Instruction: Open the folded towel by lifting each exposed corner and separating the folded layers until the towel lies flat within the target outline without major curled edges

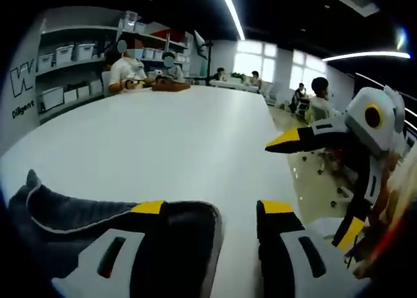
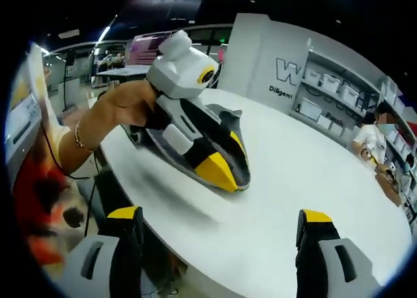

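While the left gripper (image 1: 212, 210) has its jaws apart over one folded dark grey towel with pale edging (image 1: 58, 210), whether it pinches cloth is unclear. Right gripper (image 2: 221, 216) is wide open, nothing between. One round white table (image 1: 176, 135); right gripper view adds a hand (image 2: 127, 105). Several blurred people sit at the far edge.

Left tool (image 2: 218, 164) on grey towel (image 2: 238, 141), apparently gripping it, white table (image 2: 293, 174).

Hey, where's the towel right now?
The grey towel lies near the white table's edge, under the left claw. In the left gripper view it sits bottom left, beside that claw's left tip.
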